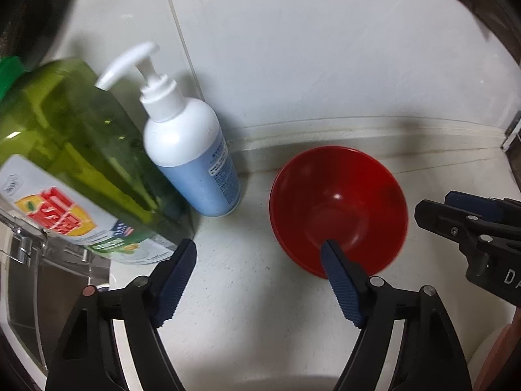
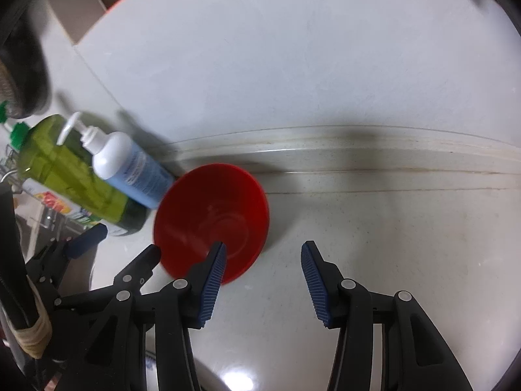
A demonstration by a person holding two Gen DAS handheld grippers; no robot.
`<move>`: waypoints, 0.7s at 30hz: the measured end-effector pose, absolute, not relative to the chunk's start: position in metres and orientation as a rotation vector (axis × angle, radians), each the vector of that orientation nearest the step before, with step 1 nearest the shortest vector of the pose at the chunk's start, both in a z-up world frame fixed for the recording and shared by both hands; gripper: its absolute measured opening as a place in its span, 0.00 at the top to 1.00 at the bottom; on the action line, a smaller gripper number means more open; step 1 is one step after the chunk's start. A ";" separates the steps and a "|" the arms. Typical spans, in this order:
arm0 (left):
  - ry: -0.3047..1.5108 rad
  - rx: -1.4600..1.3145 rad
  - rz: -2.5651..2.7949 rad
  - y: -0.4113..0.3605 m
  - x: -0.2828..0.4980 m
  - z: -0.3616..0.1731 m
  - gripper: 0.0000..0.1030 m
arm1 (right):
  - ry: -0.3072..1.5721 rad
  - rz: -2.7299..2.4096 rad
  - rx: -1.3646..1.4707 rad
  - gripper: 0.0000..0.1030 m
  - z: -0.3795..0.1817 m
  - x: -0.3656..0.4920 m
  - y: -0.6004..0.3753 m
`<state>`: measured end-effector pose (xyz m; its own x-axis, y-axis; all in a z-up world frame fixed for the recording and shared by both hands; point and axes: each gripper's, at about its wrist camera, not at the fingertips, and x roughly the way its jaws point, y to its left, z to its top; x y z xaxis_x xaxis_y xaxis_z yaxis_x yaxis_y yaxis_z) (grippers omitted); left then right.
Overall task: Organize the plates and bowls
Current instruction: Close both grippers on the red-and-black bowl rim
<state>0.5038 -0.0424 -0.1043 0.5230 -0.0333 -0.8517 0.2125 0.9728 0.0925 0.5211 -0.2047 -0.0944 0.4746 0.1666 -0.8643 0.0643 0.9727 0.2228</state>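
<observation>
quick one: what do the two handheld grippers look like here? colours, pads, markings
Both match: the left gripper and right gripper have black plastic linkage arms with silver pivot pins, and two fingers faced with ribbed dark-blue pads. In the left view, white lettering starting "DA" shows on the right gripper's body, cut off by the frame edge.

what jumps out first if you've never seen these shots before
The glossy red round bowl grabs the eye first, sitting empty and upright on the pale speckled countertop near the back wall. Next is the big translucent green dish soap bottle at the left, with a white and blue pump bottle right beside it. Both the left gripper and the right gripper are open, holding nothing.
</observation>
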 end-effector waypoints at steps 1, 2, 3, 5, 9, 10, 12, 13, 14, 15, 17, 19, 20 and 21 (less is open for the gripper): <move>1.017 0.194 -0.149 -0.044 0.506 -0.106 0.26 | 1.082 0.064 0.241 0.53 -0.096 0.523 -0.205; 1.021 0.194 -0.149 -0.044 0.509 -0.109 0.28 | 1.089 0.065 0.244 0.53 -0.099 0.526 -0.205; 1.023 0.192 -0.148 -0.045 0.512 -0.111 0.29 | 1.098 0.066 0.248 0.53 -0.103 0.529 -0.205; 1.032 0.186 -0.145 -0.047 0.516 -0.114 0.32 | 1.112 0.066 0.249 0.58 -0.108 0.532 -0.207; 1.073 0.155 -0.158 -0.051 0.527 -0.121 0.41 | 1.154 0.078 0.273 0.65 -0.121 0.541 -0.207; 1.081 0.143 -0.163 -0.051 0.530 -0.123 0.42 | 1.159 0.080 0.278 0.67 -0.124 0.544 -0.207; 1.088 0.133 -0.166 -0.053 0.533 -0.125 0.46 | 1.168 0.083 0.278 0.72 -0.128 0.547 -0.206; 1.090 0.131 -0.167 -0.054 0.534 -0.125 0.47 | 1.171 0.084 0.278 0.73 -0.129 0.548 -0.206; 1.093 0.130 -0.168 -0.055 0.535 -0.127 0.50 | 1.174 0.087 0.281 0.74 -0.130 0.548 -0.206; 1.099 0.124 -0.171 -0.055 0.536 -0.128 0.53 | 1.179 0.090 0.286 0.77 -0.131 0.549 -0.205; 1.113 0.104 -0.180 -0.055 0.538 -0.128 0.59 | 1.185 0.092 0.291 0.80 -0.133 0.550 -0.206; 1.125 0.089 -0.187 -0.056 0.539 -0.130 0.66 | 1.188 0.095 0.293 0.83 -0.133 0.551 -0.205; 1.131 0.086 -0.189 -0.057 0.540 -0.131 0.72 | 1.187 0.097 0.289 0.85 -0.132 0.550 -0.204; 1.137 0.086 -0.191 -0.057 0.541 -0.132 0.78 | 1.186 0.099 0.280 0.87 -0.132 0.550 -0.203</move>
